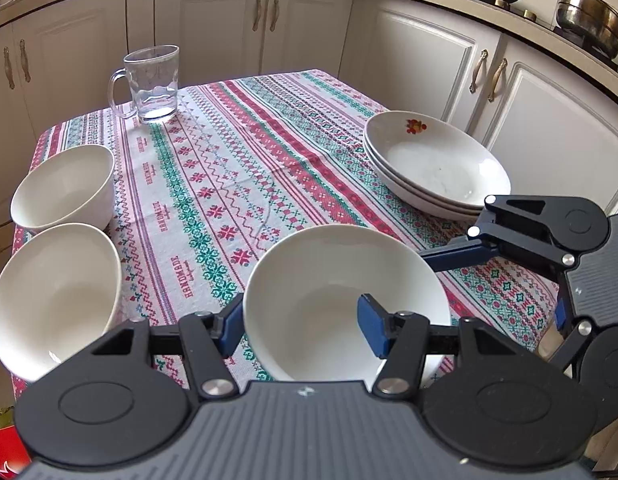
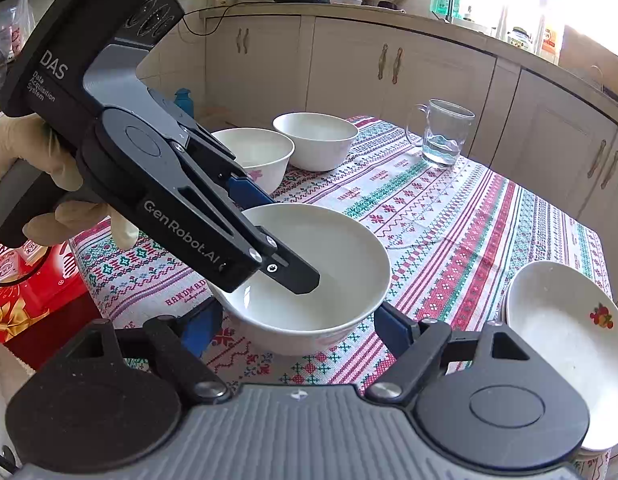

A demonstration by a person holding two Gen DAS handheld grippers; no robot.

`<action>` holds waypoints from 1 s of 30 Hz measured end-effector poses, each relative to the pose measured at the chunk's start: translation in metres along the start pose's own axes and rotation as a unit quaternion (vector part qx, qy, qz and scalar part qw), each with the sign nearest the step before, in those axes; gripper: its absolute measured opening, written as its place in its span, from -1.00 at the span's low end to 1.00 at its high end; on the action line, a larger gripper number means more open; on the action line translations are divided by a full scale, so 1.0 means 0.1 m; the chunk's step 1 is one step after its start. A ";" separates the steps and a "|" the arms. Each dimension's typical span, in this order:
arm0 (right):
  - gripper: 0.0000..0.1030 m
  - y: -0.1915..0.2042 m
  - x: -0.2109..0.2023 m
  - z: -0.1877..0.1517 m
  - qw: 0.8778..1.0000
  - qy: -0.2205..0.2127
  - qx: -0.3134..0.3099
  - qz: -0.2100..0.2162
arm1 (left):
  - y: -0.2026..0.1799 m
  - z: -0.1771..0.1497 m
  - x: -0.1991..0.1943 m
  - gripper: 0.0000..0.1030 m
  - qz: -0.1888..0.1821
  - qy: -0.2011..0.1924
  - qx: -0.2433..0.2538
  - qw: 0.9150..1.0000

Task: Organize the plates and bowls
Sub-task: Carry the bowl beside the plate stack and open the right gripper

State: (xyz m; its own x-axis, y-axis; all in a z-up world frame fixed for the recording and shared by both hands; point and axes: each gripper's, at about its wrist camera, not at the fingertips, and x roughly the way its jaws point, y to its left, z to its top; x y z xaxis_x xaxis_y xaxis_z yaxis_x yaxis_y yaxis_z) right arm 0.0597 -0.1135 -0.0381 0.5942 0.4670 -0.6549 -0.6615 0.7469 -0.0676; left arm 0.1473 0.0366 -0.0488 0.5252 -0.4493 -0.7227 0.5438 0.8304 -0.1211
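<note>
Left hand-held gripper (image 1: 303, 326): straddles the near rim of the centre bowl (image 1: 345, 300), one finger inside, one outside; whether it pinches, cannot tell.
Right hand-held gripper (image 2: 297, 326): spread wide, low centre of its frame, just short of that bowl, apart from it.
Surface (image 1: 237, 176): patterned cloth.
Plates (image 1: 435, 162): stacked, right of frame.
Two bowls (image 1: 63, 188): left edge, side by side.
Glass mug (image 1: 151, 84): upper left.
</note>
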 end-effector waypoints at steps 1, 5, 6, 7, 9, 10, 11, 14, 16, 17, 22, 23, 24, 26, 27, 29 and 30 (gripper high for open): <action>0.67 0.00 0.01 0.00 1.000 0.001 0.001 0.001 | 0.00 0.00 0.01 0.12 0.000 0.000 0.000 1.000; 0.67 -0.02 0.03 0.00 1.000 0.002 0.003 0.000 | 0.01 0.00 0.03 0.12 0.001 0.000 0.000 1.000; 0.67 -0.02 0.03 0.00 1.000 0.002 0.004 0.000 | 0.01 0.00 0.03 0.12 0.001 0.001 -0.001 1.000; 0.67 -0.02 0.04 0.00 1.000 0.002 0.004 0.001 | 0.02 -0.01 0.04 0.12 0.000 0.001 -0.002 1.000; 0.68 -0.02 0.05 -0.01 1.000 0.003 0.004 0.001 | 0.02 -0.01 0.04 0.12 0.000 -0.001 -0.001 1.000; 0.68 -0.02 0.04 -0.01 1.000 0.002 0.005 0.001 | 0.02 -0.02 0.04 0.16 0.000 -0.002 -0.001 1.000; 0.68 -0.02 0.04 -0.01 1.000 0.001 0.005 0.003 | 0.03 -0.02 0.04 0.21 -0.001 -0.004 0.000 1.000; 0.83 -0.03 0.03 -0.01 1.000 -0.003 0.010 0.014 | 0.00 -0.03 0.00 0.62 0.007 -0.013 0.003 1.000; 0.90 -0.02 0.02 -0.01 1.000 -0.004 0.011 0.013 | -0.01 -0.04 -0.05 0.68 0.014 -0.024 0.009 1.000; 0.91 -0.01 0.02 -0.02 1.000 -0.004 0.008 0.011 | -0.01 -0.04 -0.07 0.70 0.017 -0.027 0.011 0.999; 1.00 0.03 -0.06 0.01 1.000 -0.020 -0.003 0.011 | -0.02 -0.10 -0.22 0.87 0.031 -0.041 0.012 0.999; 1.00 0.03 -0.07 0.02 1.000 -0.021 -0.007 0.010 | -0.02 -0.12 -0.25 0.88 0.035 -0.044 0.013 0.998; 1.00 0.04 -0.08 0.03 1.000 -0.021 -0.010 0.009 | -0.02 -0.14 -0.29 0.88 0.041 -0.047 0.012 0.998; 1.00 0.05 -0.08 0.05 1.000 -0.022 -0.016 0.006 | 0.00 -0.19 -0.36 0.88 0.052 -0.054 0.011 0.997; 1.00 0.06 -0.08 0.06 1.000 -0.022 -0.019 0.006 | 0.01 -0.21 -0.40 0.88 0.058 -0.058 0.010 0.997; 1.00 0.06 -0.08 0.08 0.999 -0.024 -0.022 0.005 | 0.05 -0.25 -0.46 0.88 0.068 -0.061 0.003 0.996; 1.00 0.06 -0.08 0.10 0.999 -0.023 -0.024 0.005 | 0.08 -0.27 -0.49 0.88 0.071 -0.062 -0.001 0.996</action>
State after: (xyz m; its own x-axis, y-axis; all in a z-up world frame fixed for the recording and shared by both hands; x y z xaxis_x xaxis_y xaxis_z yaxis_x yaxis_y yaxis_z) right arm 0.0552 -0.1077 -0.0259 0.6067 0.4974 -0.6201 -0.6888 0.7183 -0.0978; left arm 0.1084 0.0744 -0.0322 0.6730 -0.3650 -0.6434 0.4578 0.8887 -0.0253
